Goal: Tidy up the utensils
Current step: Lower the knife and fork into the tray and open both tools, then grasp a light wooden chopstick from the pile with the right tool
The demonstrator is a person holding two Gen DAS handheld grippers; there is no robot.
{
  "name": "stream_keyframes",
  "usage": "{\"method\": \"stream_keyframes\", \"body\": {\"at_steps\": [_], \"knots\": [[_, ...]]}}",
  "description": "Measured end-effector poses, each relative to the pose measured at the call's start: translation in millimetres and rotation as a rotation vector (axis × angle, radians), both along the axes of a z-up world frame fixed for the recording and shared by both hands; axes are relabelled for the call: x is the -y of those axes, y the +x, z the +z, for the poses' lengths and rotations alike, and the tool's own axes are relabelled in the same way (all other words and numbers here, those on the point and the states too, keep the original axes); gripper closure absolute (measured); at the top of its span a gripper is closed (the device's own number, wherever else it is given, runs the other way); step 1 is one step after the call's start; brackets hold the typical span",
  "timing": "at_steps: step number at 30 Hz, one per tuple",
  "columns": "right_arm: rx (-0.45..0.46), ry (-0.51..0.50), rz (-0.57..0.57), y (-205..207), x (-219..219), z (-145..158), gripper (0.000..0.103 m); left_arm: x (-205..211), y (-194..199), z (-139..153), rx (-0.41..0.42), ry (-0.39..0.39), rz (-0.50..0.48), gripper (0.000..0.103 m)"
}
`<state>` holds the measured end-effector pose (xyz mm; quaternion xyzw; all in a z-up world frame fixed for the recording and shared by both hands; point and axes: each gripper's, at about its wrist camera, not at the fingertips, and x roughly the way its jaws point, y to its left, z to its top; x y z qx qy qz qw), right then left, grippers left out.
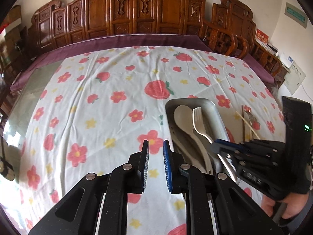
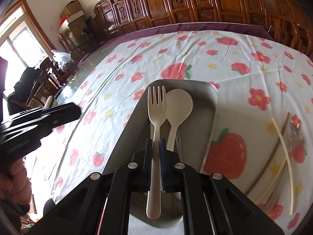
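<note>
A metal tray [image 2: 214, 105] lies on the flowered tablecloth, and a cream spoon [image 2: 179, 103] rests in it. My right gripper [image 2: 156, 141] is shut on the handle of a cream fork [image 2: 156, 105], whose tines point away over the tray beside the spoon. In the left wrist view the tray [image 1: 195, 100], spoon [image 1: 182, 115], fork [image 1: 197, 117] and right gripper [image 1: 217, 145] appear at the right. My left gripper [image 1: 155, 143] hangs over bare cloth left of the tray, jaws slightly apart with nothing between them.
Chopsticks [image 2: 281, 135] and a small clear fork [image 2: 294, 135] lie on the cloth right of the tray. Carved wooden chairs [image 1: 125, 13] line the far side of the table. Bare glass tabletop [image 1: 37, 78] shows at the left past the cloth.
</note>
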<state>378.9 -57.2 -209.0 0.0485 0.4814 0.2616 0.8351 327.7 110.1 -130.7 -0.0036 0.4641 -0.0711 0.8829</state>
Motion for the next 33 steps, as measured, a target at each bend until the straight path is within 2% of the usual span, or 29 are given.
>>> {"method": "stream_keyframes", "body": {"at_steps": [8, 16, 19, 23, 27, 30, 31, 32, 33], "knots": [[0.008, -0.003, 0.015, 6, -18, -4, 0.094, -13, -10, 9, 0.023, 0.005, 0.008, 0.089], [0.02, -0.015, 0.022, 1, -11, 0, 0.093, -9, -15, 18, 0.042, 0.022, 0.001, 0.089], [0.058, -0.023, 0.018, -10, 9, 12, 0.093, -2, -18, 21, 0.049, 0.02, -0.009, 0.088], [0.108, -0.06, 0.003, -28, 48, 27, 0.093, 15, -25, 26, 0.065, 0.019, -0.038, 0.08], [0.143, -0.147, -0.033, -44, 99, 35, 0.093, 37, -30, 28, 0.076, 0.001, -0.081, 0.071], [0.138, -0.216, -0.067, -46, 137, 30, 0.093, 56, -32, 27, 0.076, 0.001, -0.118, 0.064], [0.132, -0.237, -0.085, -45, 149, 26, 0.088, 61, -32, 27, 0.076, -0.001, -0.126, 0.058], [0.127, -0.249, -0.098, -44, 158, 24, 0.079, 69, -33, 26, 0.078, -0.003, -0.14, 0.057], [0.122, -0.258, -0.113, -44, 167, 21, 0.078, 74, -33, 26, 0.077, -0.003, -0.148, 0.057]]}}
